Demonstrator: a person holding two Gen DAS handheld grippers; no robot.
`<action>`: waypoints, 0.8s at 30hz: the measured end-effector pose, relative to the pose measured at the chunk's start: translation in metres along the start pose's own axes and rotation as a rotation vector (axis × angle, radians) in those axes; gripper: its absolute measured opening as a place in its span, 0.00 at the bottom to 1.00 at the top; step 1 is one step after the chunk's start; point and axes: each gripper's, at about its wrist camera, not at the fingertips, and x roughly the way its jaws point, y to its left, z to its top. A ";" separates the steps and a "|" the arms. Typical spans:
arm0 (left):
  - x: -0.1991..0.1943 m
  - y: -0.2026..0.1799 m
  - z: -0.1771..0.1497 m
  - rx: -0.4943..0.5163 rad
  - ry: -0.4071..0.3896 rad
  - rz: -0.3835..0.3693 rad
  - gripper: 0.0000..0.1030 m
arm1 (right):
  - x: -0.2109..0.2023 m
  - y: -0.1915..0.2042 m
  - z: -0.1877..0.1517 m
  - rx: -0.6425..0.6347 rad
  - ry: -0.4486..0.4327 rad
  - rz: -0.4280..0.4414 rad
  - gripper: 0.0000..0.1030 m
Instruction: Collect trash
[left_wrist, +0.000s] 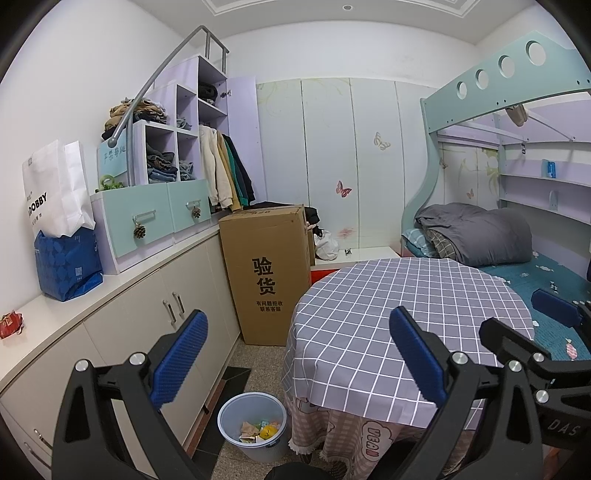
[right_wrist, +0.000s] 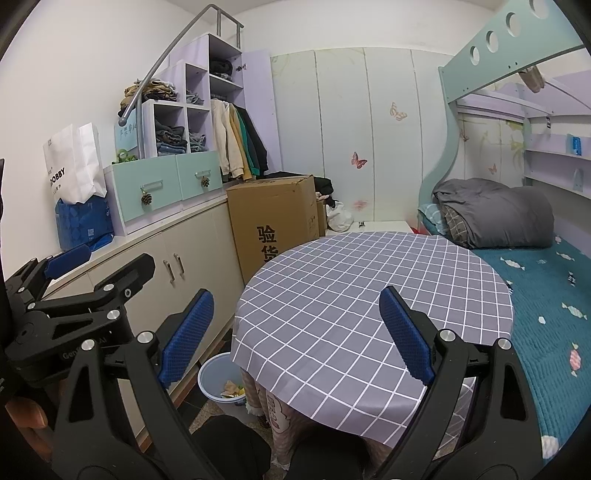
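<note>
A pale blue trash bin (left_wrist: 229, 435) stands on the floor between the cabinet and the round table, with crumpled paper and wrappers (left_wrist: 258, 430) inside. In the right wrist view the bin (right_wrist: 212, 376) is half hidden by the table's edge. A red wrapper (left_wrist: 10, 324) lies on the counter at far left. My left gripper (left_wrist: 299, 354) is open with nothing in it, above the bin and the table's left edge. My right gripper (right_wrist: 295, 338) hovers over the grey checked tablecloth (right_wrist: 351, 288), open and holding nothing.
A tall cardboard box (left_wrist: 267, 273) stands behind the table beside the cream cabinet (left_wrist: 177, 288). Paper bags (left_wrist: 59, 221) and a drawer unit (left_wrist: 155, 214) sit on the counter. A bunk bed (left_wrist: 554, 280) with a grey duvet borders the table's right.
</note>
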 end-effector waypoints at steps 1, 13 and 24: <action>0.000 0.000 0.000 0.000 0.000 0.001 0.94 | 0.001 0.000 0.001 -0.001 0.000 -0.001 0.87; 0.001 0.000 0.002 0.004 0.004 -0.003 0.94 | 0.003 -0.003 0.004 -0.001 0.006 0.002 0.87; 0.015 0.006 0.005 0.001 0.014 -0.004 0.94 | 0.018 -0.007 0.010 -0.002 0.016 0.002 0.87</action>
